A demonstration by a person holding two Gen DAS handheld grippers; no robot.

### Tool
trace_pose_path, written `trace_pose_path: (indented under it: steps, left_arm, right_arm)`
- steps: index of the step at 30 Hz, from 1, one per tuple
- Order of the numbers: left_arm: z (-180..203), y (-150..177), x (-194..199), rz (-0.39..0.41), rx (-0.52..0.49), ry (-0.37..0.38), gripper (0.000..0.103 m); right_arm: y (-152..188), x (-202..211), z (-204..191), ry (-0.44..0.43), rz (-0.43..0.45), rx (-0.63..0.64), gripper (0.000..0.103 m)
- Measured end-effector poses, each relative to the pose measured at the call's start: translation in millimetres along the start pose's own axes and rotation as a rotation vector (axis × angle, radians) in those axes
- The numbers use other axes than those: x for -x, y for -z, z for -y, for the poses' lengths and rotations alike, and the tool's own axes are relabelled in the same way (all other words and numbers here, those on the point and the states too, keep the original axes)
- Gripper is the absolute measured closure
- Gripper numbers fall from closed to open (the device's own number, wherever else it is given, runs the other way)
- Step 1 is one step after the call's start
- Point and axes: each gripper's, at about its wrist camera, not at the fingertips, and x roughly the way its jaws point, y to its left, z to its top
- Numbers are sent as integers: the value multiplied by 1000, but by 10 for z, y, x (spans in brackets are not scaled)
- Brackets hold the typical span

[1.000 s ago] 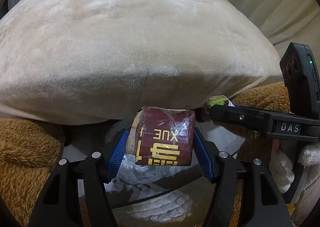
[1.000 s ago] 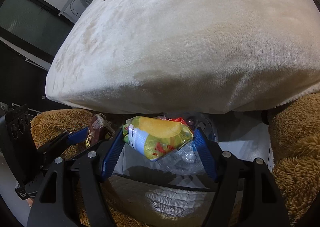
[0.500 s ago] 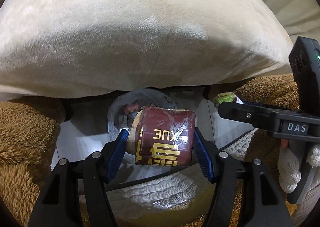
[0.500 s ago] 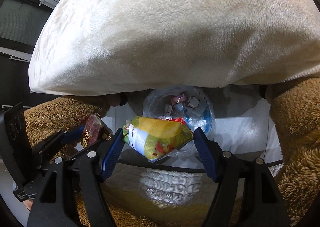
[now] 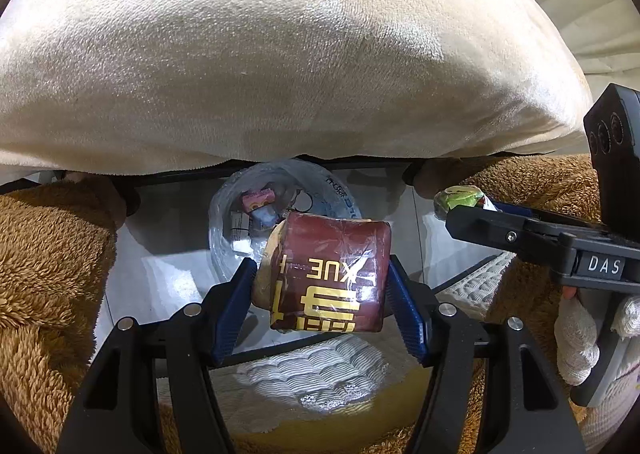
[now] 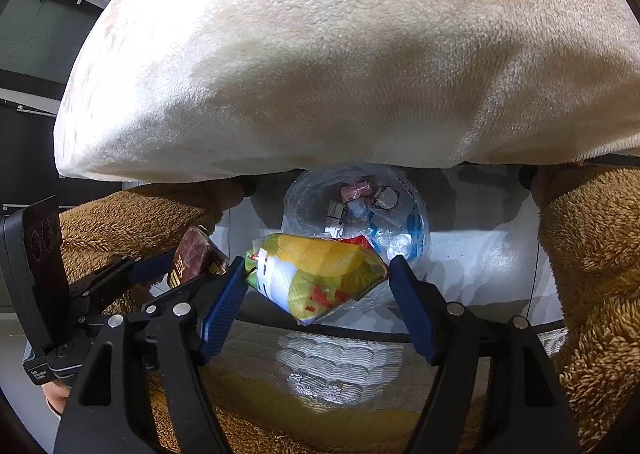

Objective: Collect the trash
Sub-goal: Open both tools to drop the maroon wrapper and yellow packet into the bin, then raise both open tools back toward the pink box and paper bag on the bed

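The left gripper (image 5: 320, 296) is holding a maroon snack packet (image 5: 330, 274) crosswise between its blue fingers (image 5: 234, 306), about half open, pads pressing the packet's two short sides. The film is glossy and crinkled, so it is judged light, soft and slippery; a hold across the flat faces looks safest. The right gripper (image 6: 316, 294) is carrying a yellow-green wrapper (image 6: 316, 278), and its fingers are opening: the left pad is touching the wrapper, while a gap is showing at the right pad. This wrapper is likewise judged light and limp. Both grippers are pointing steeply down, side by side, directly above the clear-lined trash bin (image 6: 404, 221), which is standing on the floor below a cream blanket (image 6: 340, 53) with wrappers already inside.
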Motion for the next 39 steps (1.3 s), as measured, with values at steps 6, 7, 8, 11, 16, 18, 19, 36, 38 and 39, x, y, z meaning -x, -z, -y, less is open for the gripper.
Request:
trace_pose_path:
  steps: [6, 7, 8, 11, 16, 18, 19, 36, 38, 39]
  left_arm:
    - [-36, -6, 17, 7, 7, -4, 32]
    - [-35, -4, 21, 9, 9, -5, 32]
    - [-37, -5, 29, 12, 11, -5, 32]
    - [-40, -6, 37, 19, 18, 0, 32]
    - [-67, -7, 50, 34, 23, 9, 32]
    - [-67, -9, 63, 37, 25, 12, 32]
    - [-65, -10, 68, 38, 25, 13, 32]
    - [-65, -2, 264, 121, 16, 26, 32]
    - [-37, 6, 356, 175, -4, 11, 32]
    - [-19, 13, 397, 197, -15, 11, 32]
  right_arm:
    - [-18, -5, 56, -14, -3, -35, 27]
    - [-16, 1, 51, -14, 0, -32, 27]
    - [-13, 5, 41, -14, 2, -27, 27]
    - [-7, -6, 31, -17, 3, -21, 27]
    - [-4, -15, 18, -26, -4, -15, 20]
    - [6, -29, 5, -37, -6, -10, 16]
    - [11, -30, -3, -35, -6, -5, 16]
    - [38, 170, -64, 9, 95, 38, 16]
    - [54, 257, -100, 8, 137, 70, 16]
    - [64, 303, -120, 0, 159, 86, 16]
